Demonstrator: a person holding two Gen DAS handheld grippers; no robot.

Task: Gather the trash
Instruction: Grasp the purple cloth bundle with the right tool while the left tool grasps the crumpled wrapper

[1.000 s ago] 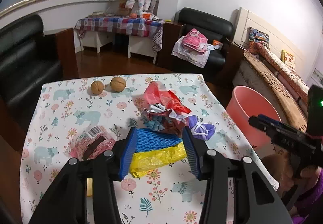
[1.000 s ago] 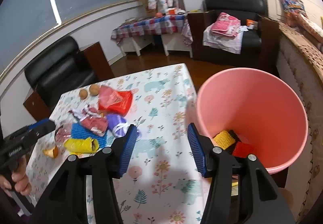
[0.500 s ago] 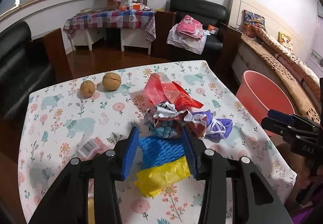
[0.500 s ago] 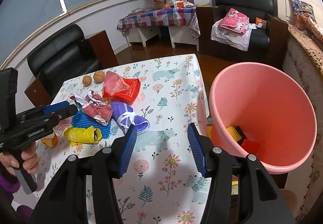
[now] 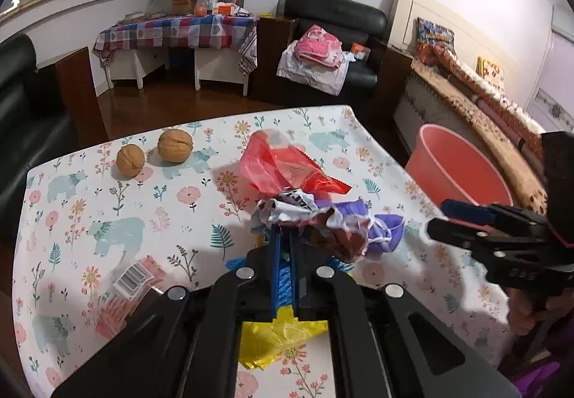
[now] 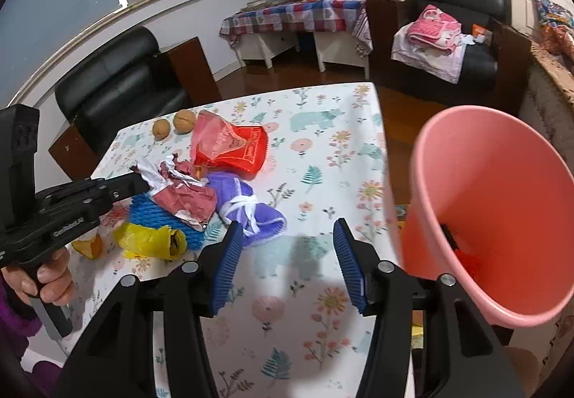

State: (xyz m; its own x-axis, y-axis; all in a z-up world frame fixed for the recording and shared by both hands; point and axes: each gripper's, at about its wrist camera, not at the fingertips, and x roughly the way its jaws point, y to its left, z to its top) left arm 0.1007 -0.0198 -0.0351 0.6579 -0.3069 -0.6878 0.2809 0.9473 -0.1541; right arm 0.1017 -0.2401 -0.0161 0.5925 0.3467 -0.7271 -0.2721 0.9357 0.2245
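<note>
— Lying on the flowered worktop (image 6: 323,161) is a heap of trash, and the left tongs (image 5: 283,254) are seen pressed together on the blue foam net (image 5: 285,281), a thin fold of which is pinched between the blue pads. How are the other tongs seen?

— The right tongs (image 6: 283,254) are held apart above a bare patch of the worktop, with nothing between the pads. The purple cloth (image 6: 251,207) is found just beside their left pad.

— Where is the rest of the trash placed?

— A yellow bag (image 6: 150,240) is seen touching the near edge of the blue foam net. A crumpled red and white wrapper (image 6: 183,193) is laid over the net's far side. A red plastic bag (image 6: 233,146) is spread just behind the wrapper. An orange scrap (image 6: 88,247) is seen near the yellow bag, below the left tongs.

— And further away?

— Two walnuts (image 5: 154,150) are set side by side near the far left corner, well apart from the heap. A clear wrapper with a barcode (image 5: 132,277) is laid flat to the left of the left tongs.

— Where is the bin kept?

— A pink bucket (image 6: 502,154) is stood off the worktop's right edge. Something red and something dark are seen deep inside it, though what they are cannot be told. The handle of the left tongs is gripped by a hand (image 6: 46,276) with a purple sleeve.
</note>
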